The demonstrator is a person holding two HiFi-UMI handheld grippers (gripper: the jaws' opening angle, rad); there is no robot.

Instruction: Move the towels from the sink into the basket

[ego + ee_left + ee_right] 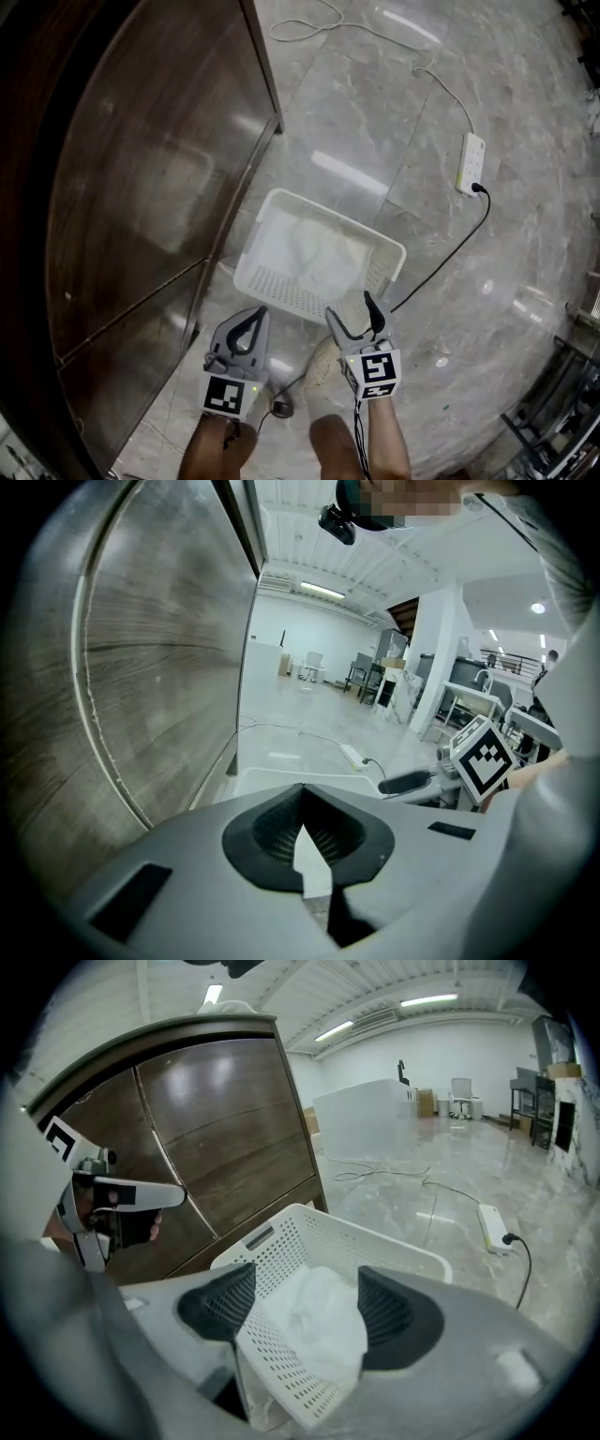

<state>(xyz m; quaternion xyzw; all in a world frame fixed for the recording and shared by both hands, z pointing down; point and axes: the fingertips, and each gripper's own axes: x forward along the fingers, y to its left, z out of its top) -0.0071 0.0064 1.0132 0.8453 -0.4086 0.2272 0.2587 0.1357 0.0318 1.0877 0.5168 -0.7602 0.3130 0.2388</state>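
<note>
The white plastic basket [279,296] stands on the grey marbled floor [375,103], just to the right of a dark brown wooden cabinet [141,187] with a smooth, shiny front. It is a rectangle with rounded corners; its walls are pierced with rows of small holes, and a slot handle is cut in one end wall. Its long axis runs left to right across the scene, with the right end a little nearer than the left.

A crumpled white towel [311,247] lies inside, soft and folded on itself, spread over most of the bottom, so no clear long axis can be told.

The right claw [351,309] hangs over the near right corner of the basket, pointing away and downward. Its dark ribbed jaws stand well apart with nothing pressed between them; in the right gripper view the towel [314,1330] shows in the gap, lying below and beyond the tips, not touched.

The left claw [253,315] sits at the near left corner, just outside the rim, its jaw tips brought together and empty.

Far to the right a white power strip [471,161] lies on the floor, with a black cable [450,251] running from it.
</note>
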